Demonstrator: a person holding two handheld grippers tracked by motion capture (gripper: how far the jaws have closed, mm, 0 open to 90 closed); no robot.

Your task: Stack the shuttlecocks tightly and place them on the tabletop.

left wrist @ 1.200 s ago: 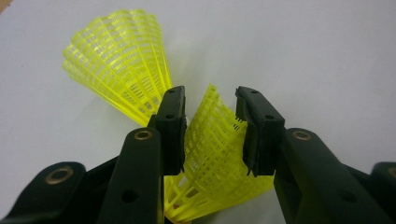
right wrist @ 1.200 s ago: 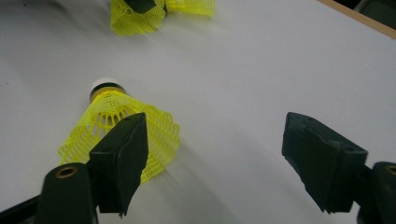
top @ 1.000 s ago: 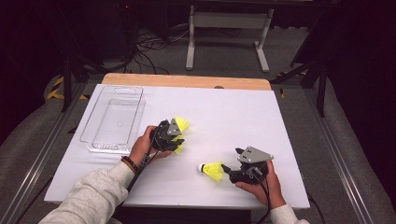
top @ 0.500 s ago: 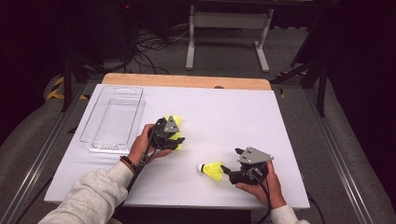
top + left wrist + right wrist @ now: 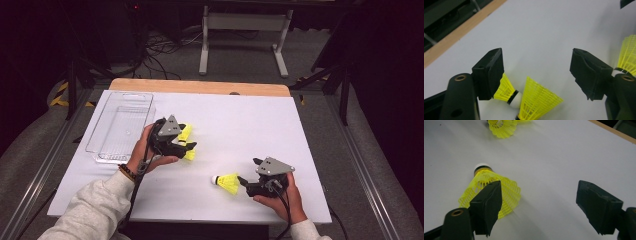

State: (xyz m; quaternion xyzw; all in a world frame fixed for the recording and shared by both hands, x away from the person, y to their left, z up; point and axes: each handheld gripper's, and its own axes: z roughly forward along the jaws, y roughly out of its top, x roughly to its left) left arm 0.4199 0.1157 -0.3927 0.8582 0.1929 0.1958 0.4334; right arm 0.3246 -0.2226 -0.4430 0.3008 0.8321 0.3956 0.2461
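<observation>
Yellow shuttlecocks [image 5: 186,142] lie in a small cluster on the white table [image 5: 240,120], a little left of its middle, right under the left gripper [image 5: 186,146]. In the left gripper view two of them sit low between the jaws: one [image 5: 506,91] tucked against the left jaw with its white cork pointing toward 4 o'clock, and another [image 5: 537,101] fanned out just beside it, their ends meeting. A third shuttlecock [image 5: 629,56] peeks from behind the right jaw at about 3 o'clock. The jaws stand wide apart and clamp nothing.

A separate shuttlecock [image 5: 227,183] lies on its side toward the table's 5 o'clock area, cork pointing to 9 o'clock in the high view, skirt toward the right gripper [image 5: 246,181]. In the right gripper view this shuttlecock [image 5: 491,190] has its skirt just behind the left jaw's tip, cork at 11 o'clock; whether they touch cannot be told. These jaws are spread wide too, holding nothing.

A clear plastic tray [image 5: 107,150] rests at the table's 9 o'clock edge, just beside the left hand [image 5: 147,155].
</observation>
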